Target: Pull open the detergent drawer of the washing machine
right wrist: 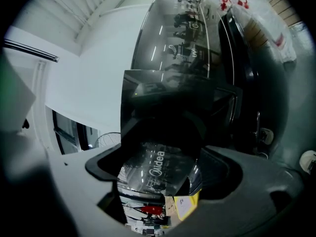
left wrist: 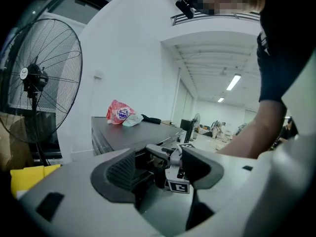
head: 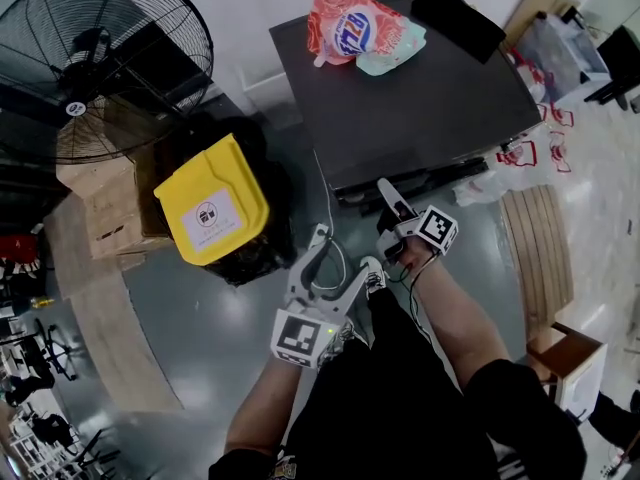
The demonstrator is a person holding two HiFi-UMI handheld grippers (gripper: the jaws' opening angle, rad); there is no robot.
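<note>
**Right gripper** (head: 388,193): at the front edge of the washing machine (head: 400,108), jaws set either side of the glossy dark drawer (right wrist: 159,164). The drawer front fills the gap between the pads, so I judge it gripped.

**Left gripper** (head: 345,253): held back near the person's body, jaws wide apart, nothing between them.

**Progress:** the grip looks made. The drawer seems to stand slightly proud of the front panel, but I cannot tell how far it has come out. Most of the pull appears left to do.

**Views:**
- Only the right gripper view shows the drawer front and the maker's print on it.
- In the head view that front face is out of sight below the machine's top. This view alone gives the layout: a detergent bag (head: 355,23) on the lid, a yellow bin (head: 210,203) and a fan (head: 90,58) to the left.
- The left gripper view shows the other gripper side-on against the machine.
</note>
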